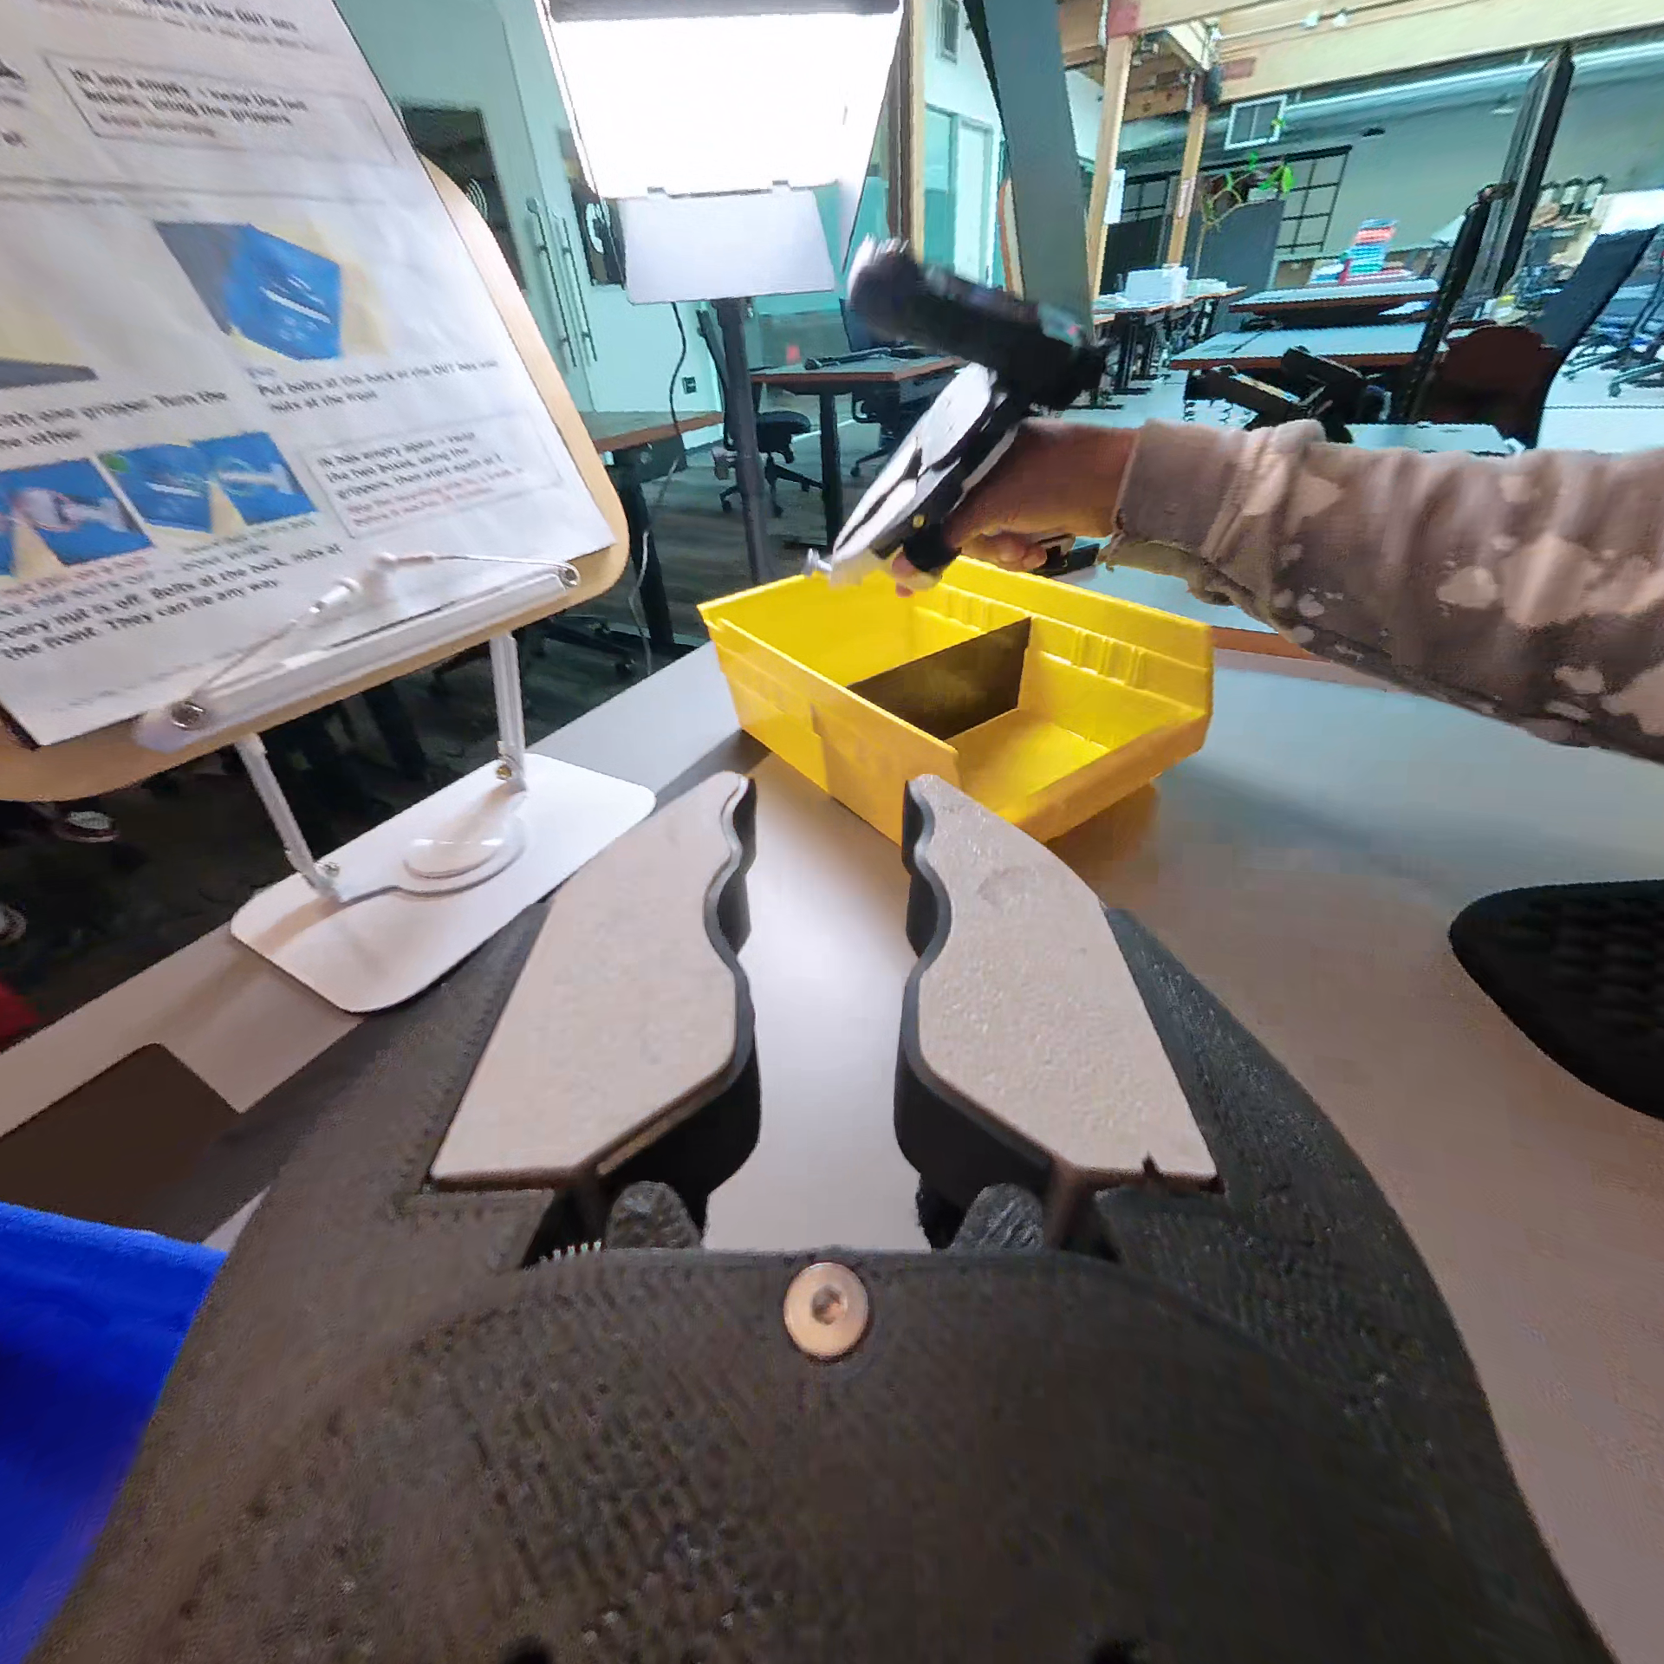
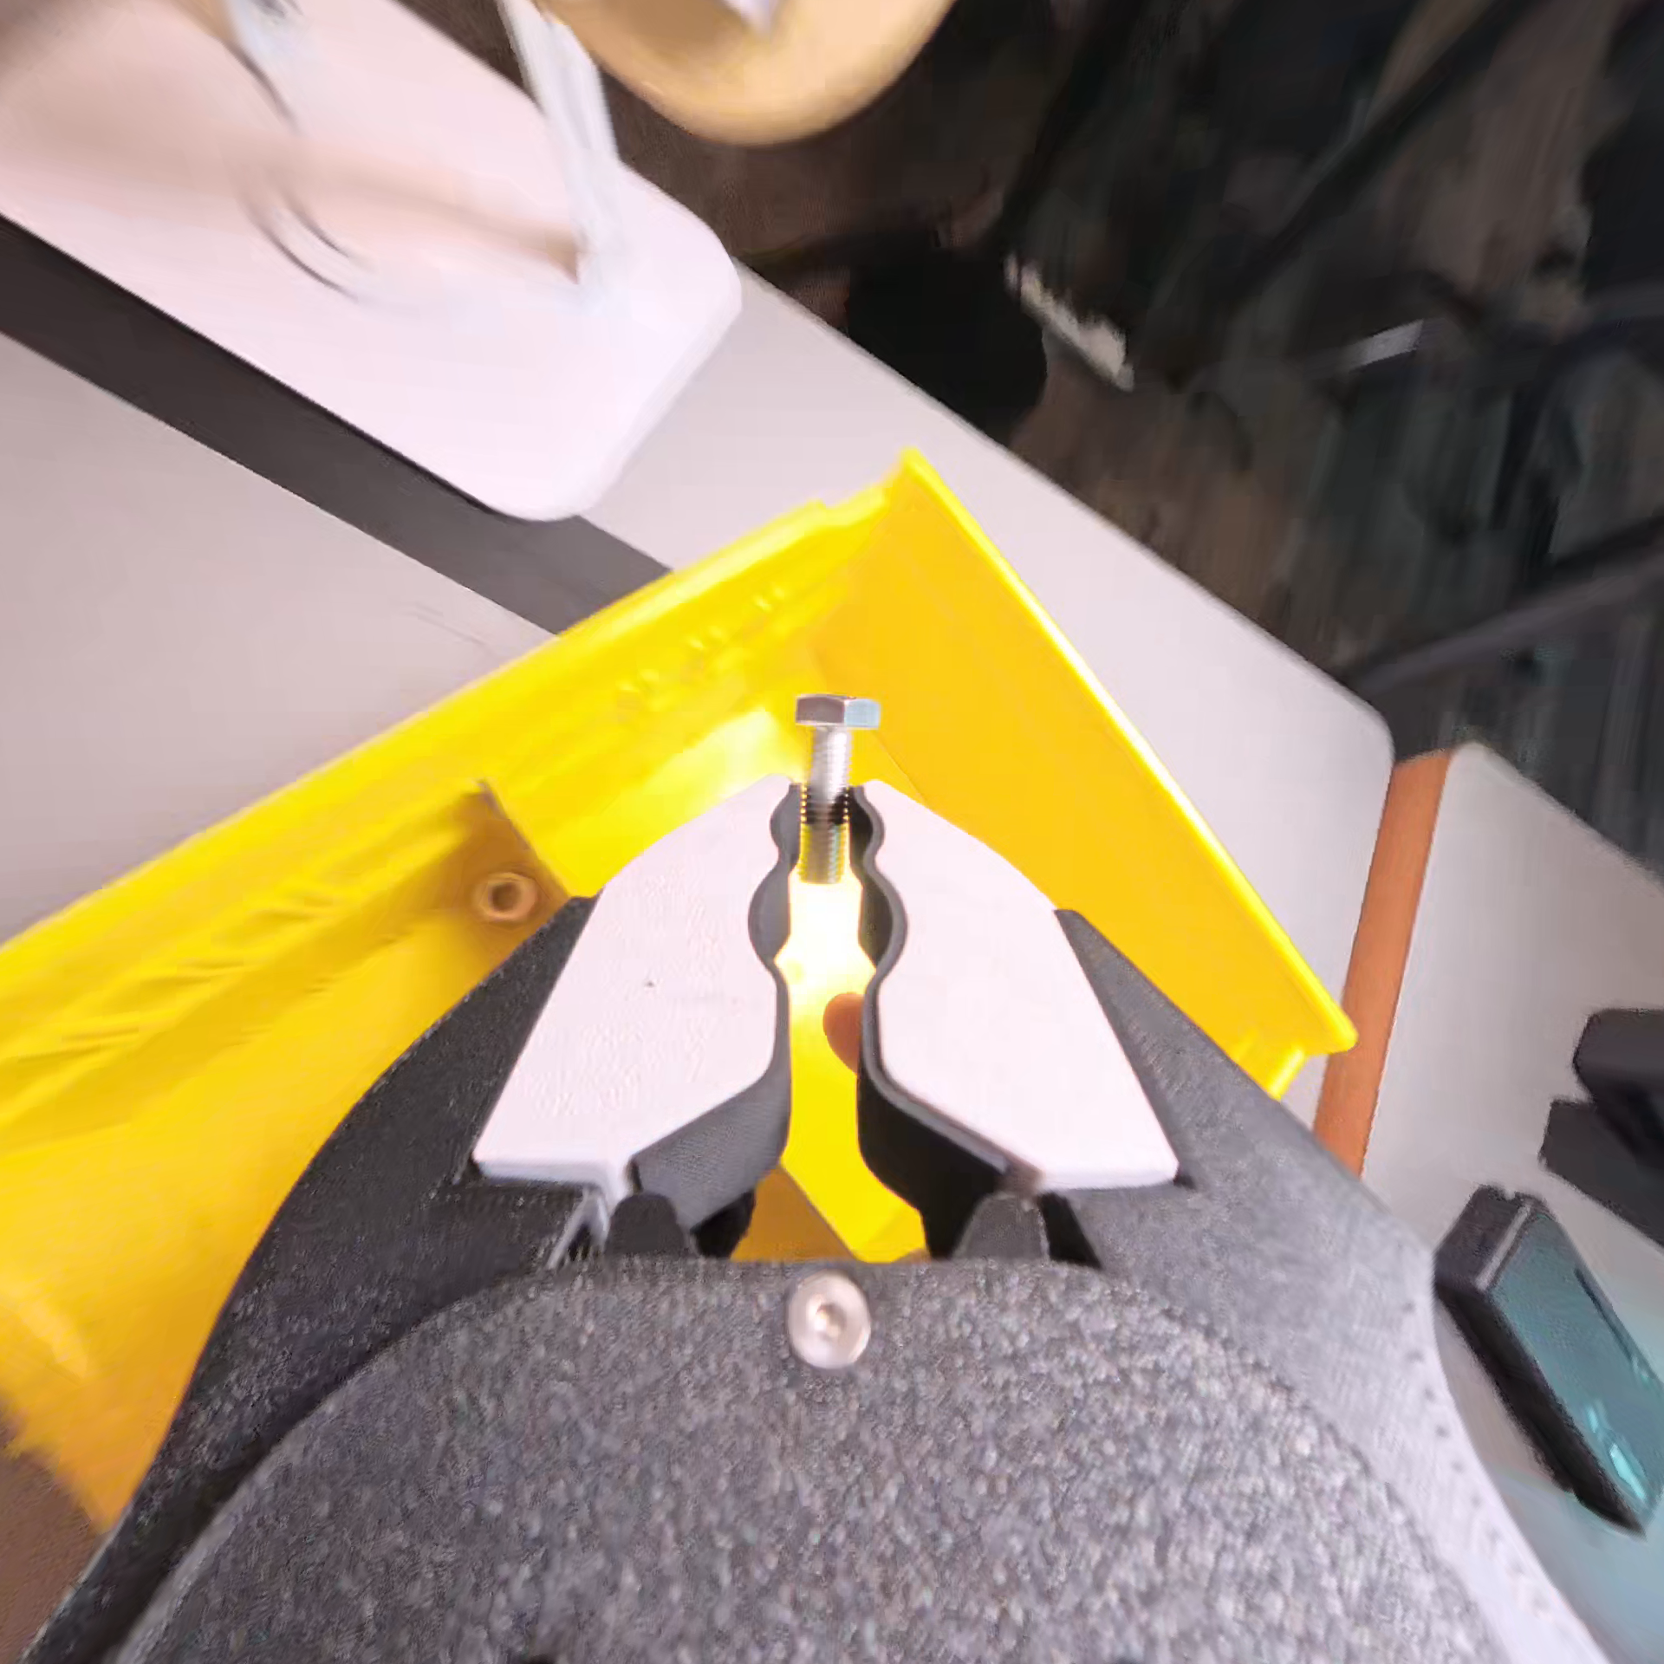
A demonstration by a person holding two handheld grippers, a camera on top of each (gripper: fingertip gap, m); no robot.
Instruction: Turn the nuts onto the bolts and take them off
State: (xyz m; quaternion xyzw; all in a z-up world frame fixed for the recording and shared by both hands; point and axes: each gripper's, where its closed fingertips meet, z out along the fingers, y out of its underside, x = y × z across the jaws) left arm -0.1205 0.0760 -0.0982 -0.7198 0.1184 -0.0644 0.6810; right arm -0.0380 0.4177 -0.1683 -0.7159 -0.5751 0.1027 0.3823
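My right gripper (image 2: pixel 824 792) is shut on the threaded shank of a silver hex-head bolt (image 2: pixel 833 747), whose head sticks out past the tips. It hangs over the far back corner of the yellow bin (image 2: pixel 1017 720). In the left wrist view the same gripper (image 1: pixel 833 569), held by a hand in a patterned sleeve, points down over the bin's (image 1: pixel 783 693) far left corner with the bolt (image 1: pixel 818 565) at its tip. My left gripper (image 1: pixel 827 801) is open and empty, low over the grey table in front of the bin. A black divider (image 1: pixel 954 671) splits the bin. No nut shows.
A document stand with a white base (image 1: pixel 432 891) and an instruction sheet (image 1: pixel 225 360) stands left of the bin; its base (image 2: pixel 405 297) shows blurred in the right wrist view. A black mesh object (image 1: pixel 1576 981) lies at the right. Something blue (image 1: pixel 81 1405) sits at the lower left. My hands' fingertips stand some 35 cm from each other.
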